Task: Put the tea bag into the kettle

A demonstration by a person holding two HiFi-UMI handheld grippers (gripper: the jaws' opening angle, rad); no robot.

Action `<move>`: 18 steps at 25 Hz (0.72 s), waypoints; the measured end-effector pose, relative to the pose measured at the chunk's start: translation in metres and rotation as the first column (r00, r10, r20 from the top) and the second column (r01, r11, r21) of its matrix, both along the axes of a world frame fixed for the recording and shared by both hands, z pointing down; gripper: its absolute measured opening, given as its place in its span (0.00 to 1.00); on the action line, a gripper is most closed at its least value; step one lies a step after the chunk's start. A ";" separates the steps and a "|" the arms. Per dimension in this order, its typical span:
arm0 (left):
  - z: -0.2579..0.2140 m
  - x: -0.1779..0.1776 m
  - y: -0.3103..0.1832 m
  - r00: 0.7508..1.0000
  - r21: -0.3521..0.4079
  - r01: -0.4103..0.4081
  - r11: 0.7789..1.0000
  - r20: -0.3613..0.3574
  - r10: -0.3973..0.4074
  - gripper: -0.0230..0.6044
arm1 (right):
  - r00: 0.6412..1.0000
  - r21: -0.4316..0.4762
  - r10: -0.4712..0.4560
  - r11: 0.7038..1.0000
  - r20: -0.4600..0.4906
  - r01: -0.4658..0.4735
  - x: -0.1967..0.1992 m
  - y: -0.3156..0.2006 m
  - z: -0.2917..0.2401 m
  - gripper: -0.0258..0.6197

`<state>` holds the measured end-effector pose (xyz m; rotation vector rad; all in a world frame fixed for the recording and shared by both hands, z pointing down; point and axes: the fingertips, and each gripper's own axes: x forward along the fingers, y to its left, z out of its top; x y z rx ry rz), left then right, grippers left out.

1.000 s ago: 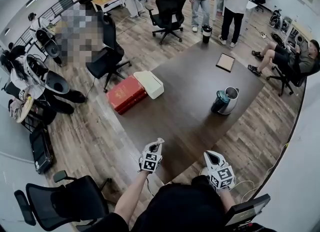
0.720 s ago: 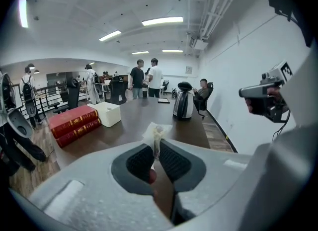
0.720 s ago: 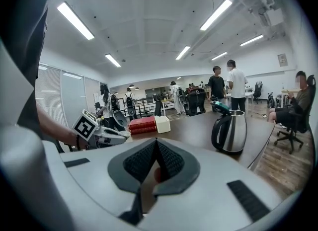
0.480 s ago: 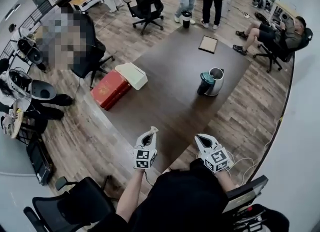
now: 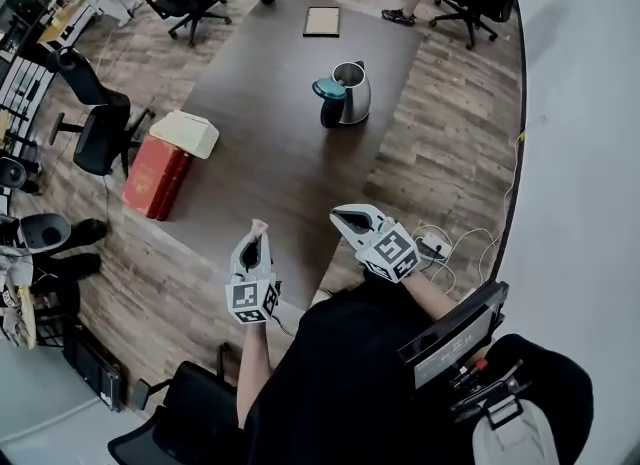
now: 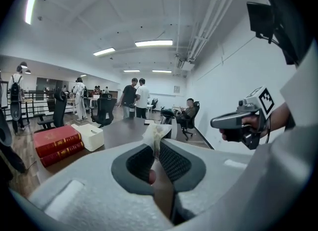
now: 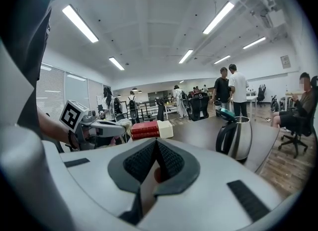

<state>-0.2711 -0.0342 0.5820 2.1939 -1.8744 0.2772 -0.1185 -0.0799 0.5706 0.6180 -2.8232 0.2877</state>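
Observation:
A steel kettle (image 5: pixel 352 93) with its teal lid (image 5: pixel 326 88) tipped open stands on the far half of the dark table (image 5: pixel 270 153). It also shows in the right gripper view as the kettle (image 7: pixel 234 138). My left gripper (image 5: pixel 259 230) hovers over the table's near edge, shut on a pale tea bag (image 6: pixel 156 132) that sticks up between its jaws. From the right gripper view that tea bag (image 7: pixel 123 124) pokes out of the left gripper (image 7: pixel 117 127). My right gripper (image 5: pixel 340 216) is beside it, jaws shut with nothing in them, well short of the kettle.
Red books (image 5: pixel 155 175) and a white box (image 5: pixel 185 133) sit at the table's left edge, and a framed board (image 5: pixel 322 21) lies at the far end. Office chairs (image 5: pixel 100 133) and people surround the table. Cables (image 5: pixel 445 248) lie on the wood floor to the right.
The head view has swung, so the table and kettle now sit higher and more central. Both grippers have drifted a little toward the table; the left still holds the tea bag.

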 end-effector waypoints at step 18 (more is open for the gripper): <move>-0.055 0.077 0.001 0.981 0.114 -0.181 0.977 0.084 0.172 0.09 | 0.997 -0.006 0.036 0.999 0.062 -0.036 0.028 -0.005 -0.006 0.05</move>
